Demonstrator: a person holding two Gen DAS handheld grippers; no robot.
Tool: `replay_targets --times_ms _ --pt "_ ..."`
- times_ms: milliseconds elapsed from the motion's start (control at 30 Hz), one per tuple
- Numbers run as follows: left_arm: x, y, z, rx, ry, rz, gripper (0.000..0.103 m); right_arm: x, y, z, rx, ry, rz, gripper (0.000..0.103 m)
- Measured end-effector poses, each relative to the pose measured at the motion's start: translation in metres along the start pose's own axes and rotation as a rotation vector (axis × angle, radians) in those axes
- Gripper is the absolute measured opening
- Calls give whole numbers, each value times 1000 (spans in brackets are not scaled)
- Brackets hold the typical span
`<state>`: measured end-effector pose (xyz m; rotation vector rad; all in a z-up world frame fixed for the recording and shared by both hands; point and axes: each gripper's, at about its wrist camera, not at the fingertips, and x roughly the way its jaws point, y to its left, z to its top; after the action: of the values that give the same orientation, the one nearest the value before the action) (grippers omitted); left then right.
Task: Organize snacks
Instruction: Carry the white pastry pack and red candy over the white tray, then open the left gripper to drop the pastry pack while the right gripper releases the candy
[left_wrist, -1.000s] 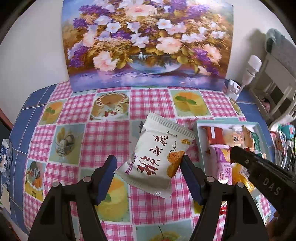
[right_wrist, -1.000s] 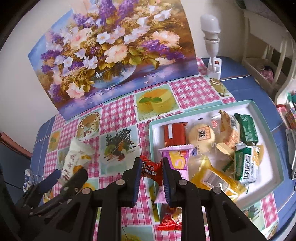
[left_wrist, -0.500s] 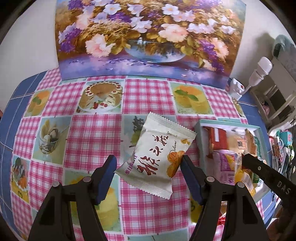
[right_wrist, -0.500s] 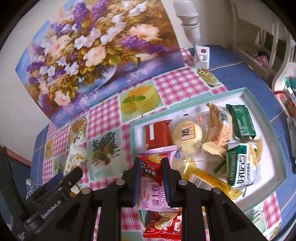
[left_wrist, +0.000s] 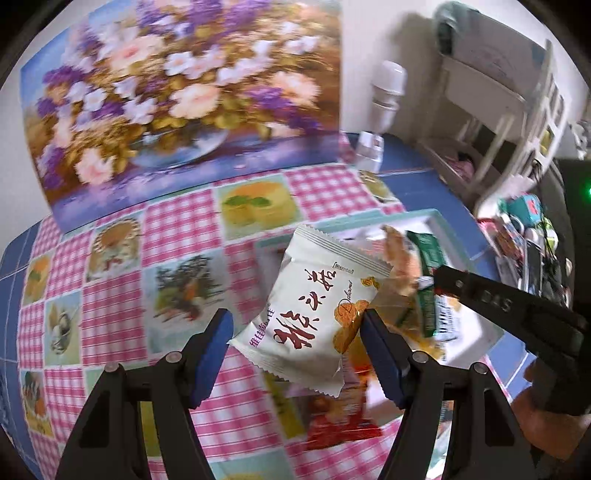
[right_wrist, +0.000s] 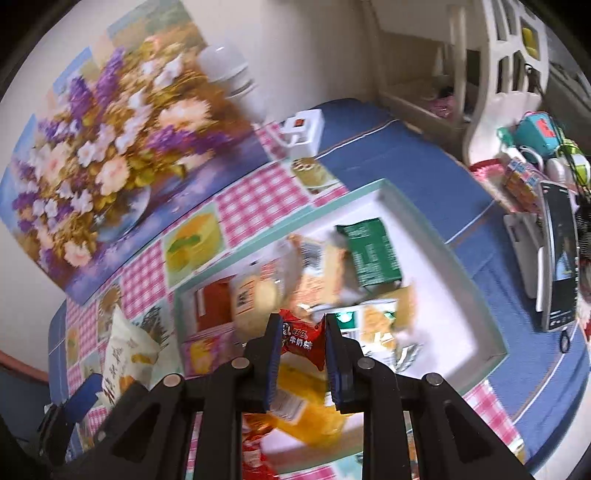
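- Left gripper (left_wrist: 297, 334) clamped on a white snack packet (left_wrist: 314, 314), held between both fingers, tilted, above the checked tablecloth (left_wrist: 114, 295).
- Right gripper (right_wrist: 301, 343) closed tight on a small red packet (right_wrist: 301, 339), pinched between the fingertips.
- Ahead of the right fingers, a teal-rimmed tray (right_wrist: 458, 273) with mixed snacks, a green packet (right_wrist: 369, 251) among them.
- Beyond both, a flower painting (left_wrist: 177, 96) against the wall.
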<state>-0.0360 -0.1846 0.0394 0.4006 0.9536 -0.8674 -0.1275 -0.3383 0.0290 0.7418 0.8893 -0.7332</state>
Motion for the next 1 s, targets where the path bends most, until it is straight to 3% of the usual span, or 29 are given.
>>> replay_targets --times_ms 300,1000 --pt "13 -23 -5 32 25 -8 73 4 -2 0 -2 11 17 25" --pt "26 -32 -7 67 34 -10 73 20 -4 -2 -1 60 8 26"
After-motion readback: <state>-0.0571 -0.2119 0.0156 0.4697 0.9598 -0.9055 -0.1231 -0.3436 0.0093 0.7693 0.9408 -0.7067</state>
